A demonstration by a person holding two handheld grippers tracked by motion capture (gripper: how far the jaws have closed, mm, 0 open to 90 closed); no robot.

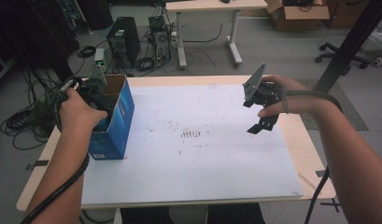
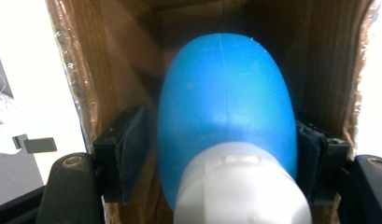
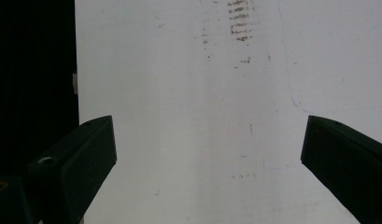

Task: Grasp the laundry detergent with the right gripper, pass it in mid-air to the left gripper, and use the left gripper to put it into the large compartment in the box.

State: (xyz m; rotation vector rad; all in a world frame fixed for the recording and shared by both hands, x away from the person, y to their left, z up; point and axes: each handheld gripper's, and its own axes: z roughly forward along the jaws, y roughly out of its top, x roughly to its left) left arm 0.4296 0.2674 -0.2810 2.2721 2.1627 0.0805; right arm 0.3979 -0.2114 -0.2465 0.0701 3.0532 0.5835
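A blue rounded bottle [image 2: 226,102] with a white cap [image 2: 240,186] sits inside an open cardboard box [image 2: 109,56], cap end toward the camera. My left gripper [image 2: 221,158] reaches into that box with the bottle between its jaws; the left pad [image 2: 132,149] stands a little off the bottle's side. In the high view the box [image 1: 116,116] is blue outside and stands at the table's left, with the left gripper [image 1: 93,91] at its open top. My right gripper [image 1: 261,125] hovers open over the table's right part, and its jaws [image 3: 207,154] are wide apart with nothing between them.
A white sheet [image 1: 202,154] with dark scuff marks [image 1: 191,134] covers most of the wooden table. Beyond the far edge are a computer tower [image 1: 124,39], cables, a desk [image 1: 212,7] and an office chair [image 1: 343,53]. A black post [image 1: 352,42] rises at the right.
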